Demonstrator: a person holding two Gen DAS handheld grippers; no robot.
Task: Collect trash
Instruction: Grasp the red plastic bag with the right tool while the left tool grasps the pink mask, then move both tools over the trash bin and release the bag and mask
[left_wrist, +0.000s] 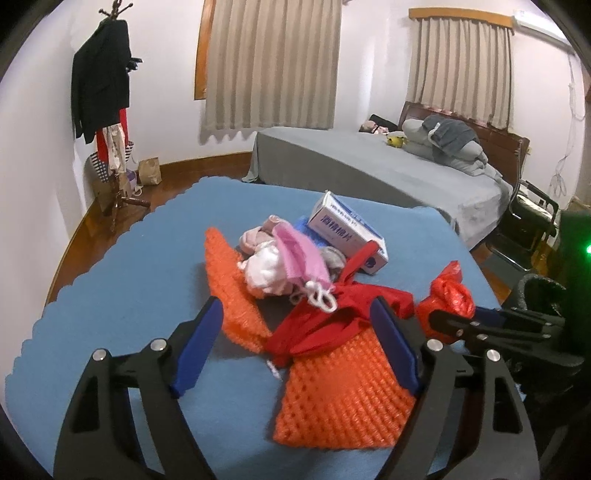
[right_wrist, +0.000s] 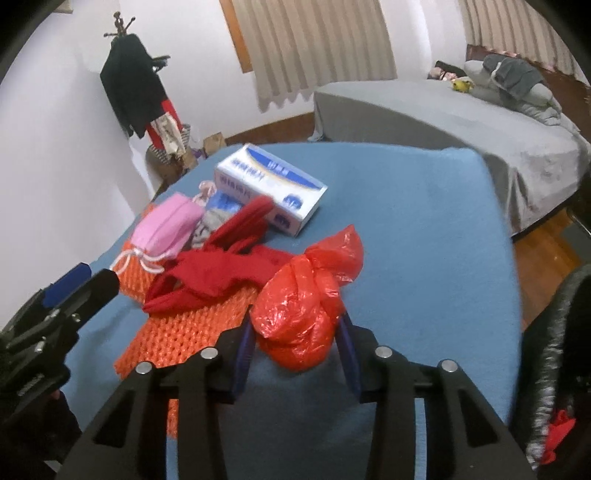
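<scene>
Gripping the knotted red plastic bag (right_wrist: 299, 314) on the blue worktop (right_wrist: 424, 240), right tongs (right_wrist: 295, 347) are clenched; left tongs (left_wrist: 295, 332) released above orange foam netting (left_wrist: 343, 398).

Right side of my blue table (right_wrist: 424, 229) is bare, open lane to the far edge. Left-center is jammed: orange mesh (left_wrist: 343, 395), red cloth (right_wrist: 221, 273), pink mask (right_wrist: 166, 229), white box (right_wrist: 273, 188). Black bin bag (right_wrist: 554, 332) blocks the near right.
</scene>
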